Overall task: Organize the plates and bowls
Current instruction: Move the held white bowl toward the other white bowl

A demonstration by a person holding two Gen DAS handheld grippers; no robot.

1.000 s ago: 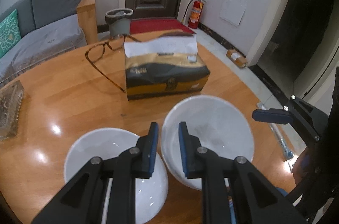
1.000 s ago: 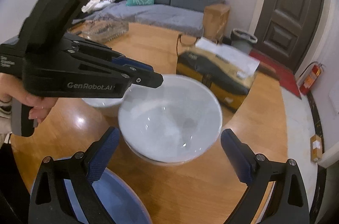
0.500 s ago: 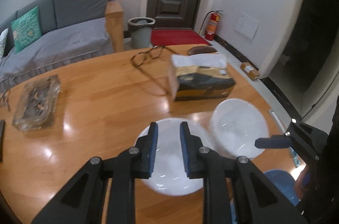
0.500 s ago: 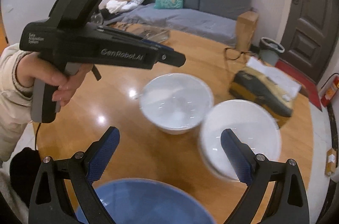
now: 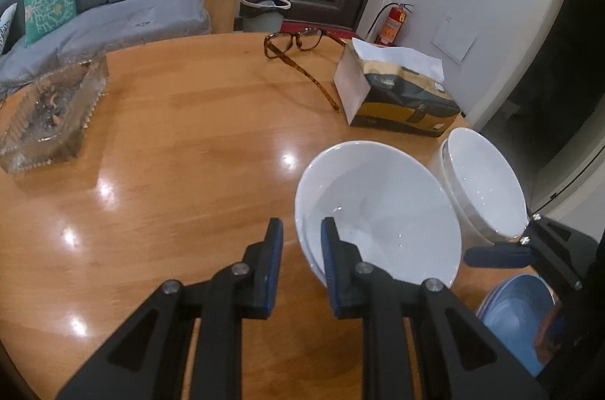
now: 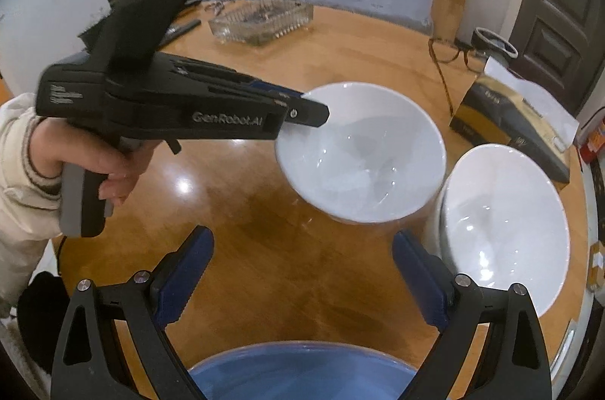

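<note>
In the left wrist view we see, at the far left of the frame, a ribbed glass ashtray (image 5: 53,112) on the glossy, round wooden table (image 5: 181,150). Toward the upper middle lie tortoiseshell glasses (image 5: 298,52), and right of them sits a black-and-gold tissue box (image 5: 397,97) with white paper poking out.

Low in the middle, the left hand-held gripper (image 5: 298,264) is clamped on the near rim of a smooth white ceramic bowl (image 5: 378,214): one blue pad sits inside the rim, the other outside, and the bowl tilts up off the table. Just right of it a second white bowl (image 5: 484,184) looks like two bowls nested, though we cannot be sure. At the lower right corner a blue plate (image 5: 518,309) peeks out, partly behind the black frame of the other tool.

The right wrist view shows what the first hides: at the left, a hand (image 6: 94,169) in a cream sleeve squeezing the grip of the left tool, whose side reads "GenRobot.AI". In the middle, the held bowl (image 6: 363,154) hangs above the table. The right hand-held gripper (image 6: 302,271) has its ribbed blue pads wide apart with nothing between them, having just closed slightly. The blue plate (image 6: 302,377) fills the bottom edge, and the other bowl (image 6: 506,226) stands at the right.
</note>
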